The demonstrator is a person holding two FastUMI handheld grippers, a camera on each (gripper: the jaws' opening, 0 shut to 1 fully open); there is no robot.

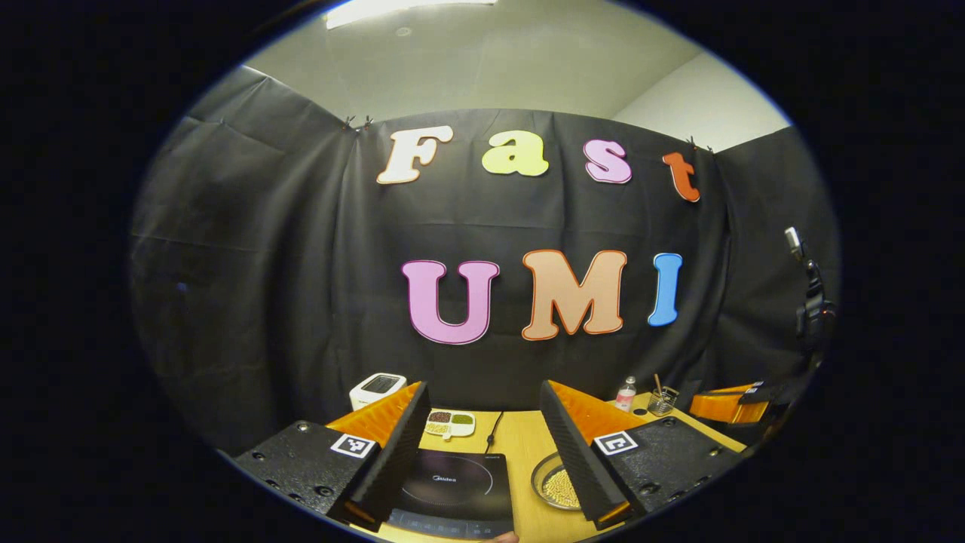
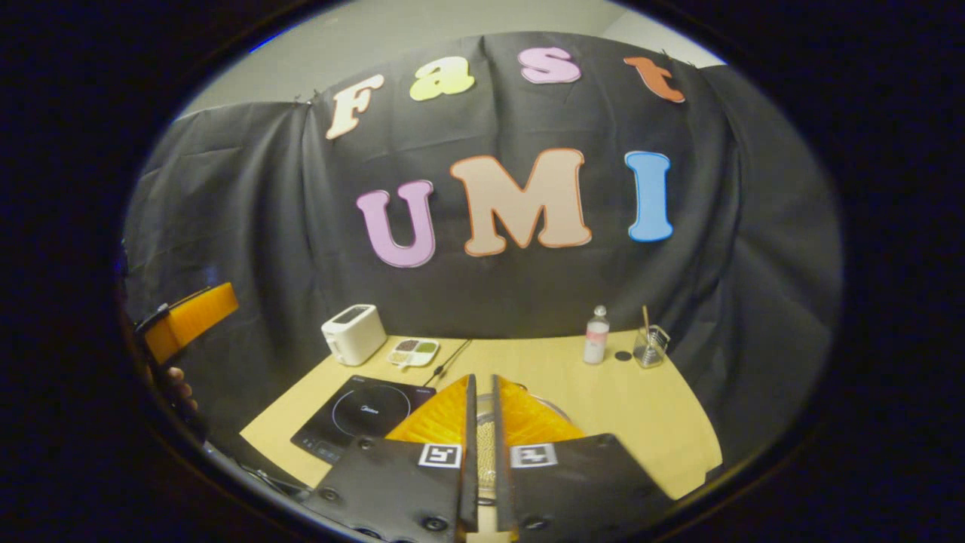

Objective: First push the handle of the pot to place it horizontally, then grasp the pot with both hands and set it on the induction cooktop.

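Round metal pot (image 1: 556,483) sits right of the black induction cooktop (image 1: 452,483); right tongs (image 2: 480,422) nearly clenched, empty, nearest; left tongs (image 1: 482,445) released.

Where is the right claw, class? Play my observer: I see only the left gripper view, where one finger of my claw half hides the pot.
Observer: In the right gripper view, the right claw points straight at the pot; the grains inside show through the slit between its fingers.
Operator: Is that claw open?
Observer: No. Its fingers stand almost together, with nothing held between them.
Operator: What holds my left claw?
Observer: A hand grips it from below, at the left edge of the right gripper view.
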